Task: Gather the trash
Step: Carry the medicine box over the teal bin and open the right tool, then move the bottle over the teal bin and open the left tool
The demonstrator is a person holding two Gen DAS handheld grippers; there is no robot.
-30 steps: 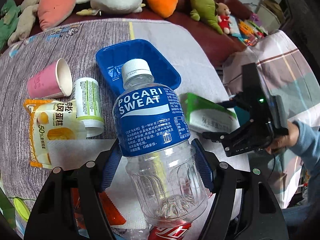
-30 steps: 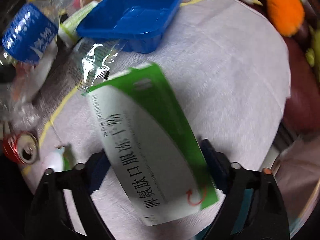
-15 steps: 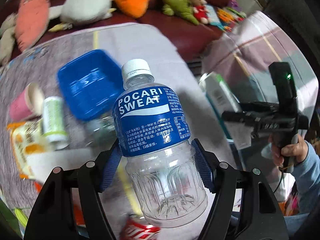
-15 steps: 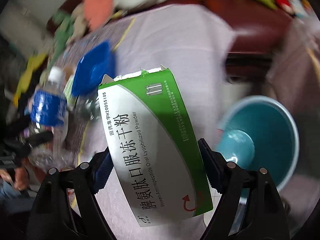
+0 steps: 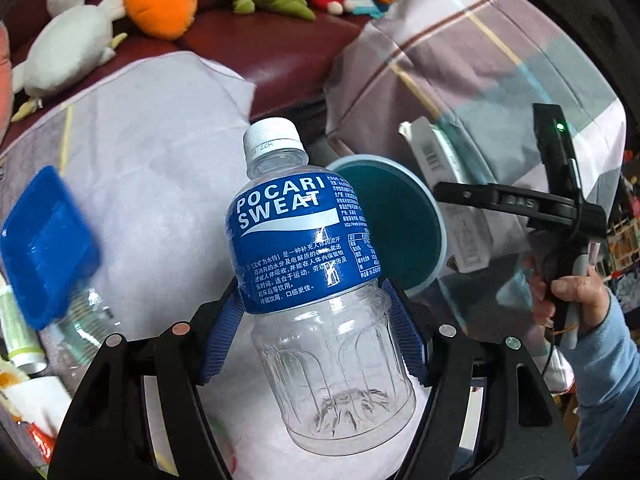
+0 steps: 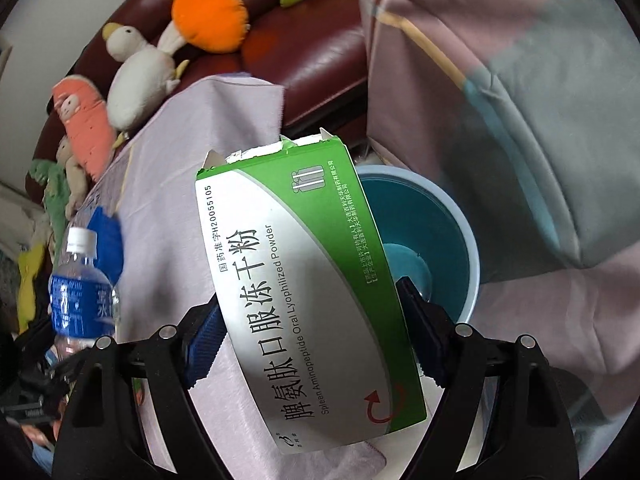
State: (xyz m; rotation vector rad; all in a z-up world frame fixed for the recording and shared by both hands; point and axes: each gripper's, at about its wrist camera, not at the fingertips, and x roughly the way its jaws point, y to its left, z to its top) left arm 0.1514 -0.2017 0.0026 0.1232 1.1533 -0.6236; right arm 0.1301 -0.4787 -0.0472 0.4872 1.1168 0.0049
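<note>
While nothing lies in the teal bin point(image 6: 448, 240) yet: left gripper point(image 5: 316, 328) clamped on Pocari Sweat bottle point(image 5: 304, 240), right gripper point(image 6: 312, 332) clamped on green medicine box point(image 6: 304, 296), both near its rim; blue tray point(image 5: 44, 240), other litter left.

We see a table draped in a pale lilac cloth point(image 5: 160, 152) below and ahead of our left gripper. On it, off to that gripper's left, lie a blue plastic tray point(image 5: 44, 240), a crumpled clear bottle point(image 5: 80, 320) just beneath it, and a white-green tube point(image 5: 16, 332) at the edge.
</note>
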